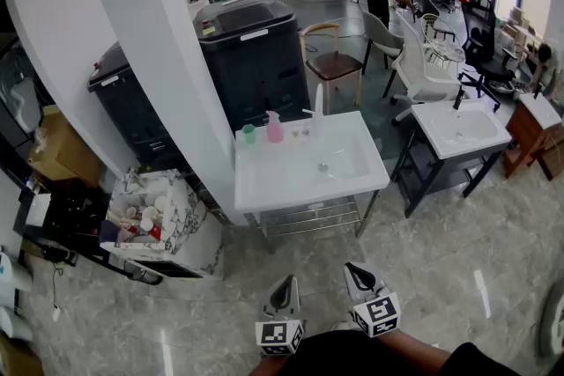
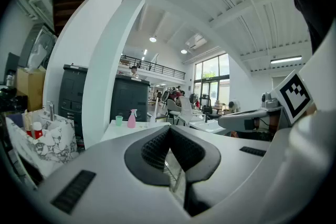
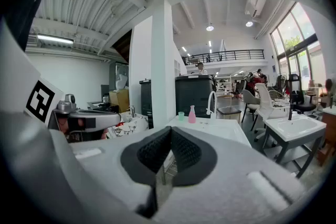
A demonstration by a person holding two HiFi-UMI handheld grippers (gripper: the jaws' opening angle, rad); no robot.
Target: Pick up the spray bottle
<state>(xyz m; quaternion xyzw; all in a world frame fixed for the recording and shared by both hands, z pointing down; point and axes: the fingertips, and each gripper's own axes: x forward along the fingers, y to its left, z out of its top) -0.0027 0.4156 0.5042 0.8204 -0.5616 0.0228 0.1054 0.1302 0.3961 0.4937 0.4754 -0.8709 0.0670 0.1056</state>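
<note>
A pink spray bottle [image 1: 275,129] stands at the back left of a white sink stand [image 1: 264,180], beside a small green cup [image 1: 249,134]. It shows small and far off in the left gripper view [image 2: 131,119] and the right gripper view [image 3: 192,114]. My left gripper [image 1: 286,293] and right gripper [image 1: 359,277] hang side by side low in the head view, well short of the stand. Both have their jaws shut with nothing between them.
A white faucet [image 1: 318,110] rises at the basin's back. Behind the stand are two dark bins [image 1: 254,57] and a white pillar [image 1: 167,57]. A marbled box of small items [image 1: 189,207] sits left. A second sink stand [image 1: 460,129] and chairs [image 1: 414,70] are right.
</note>
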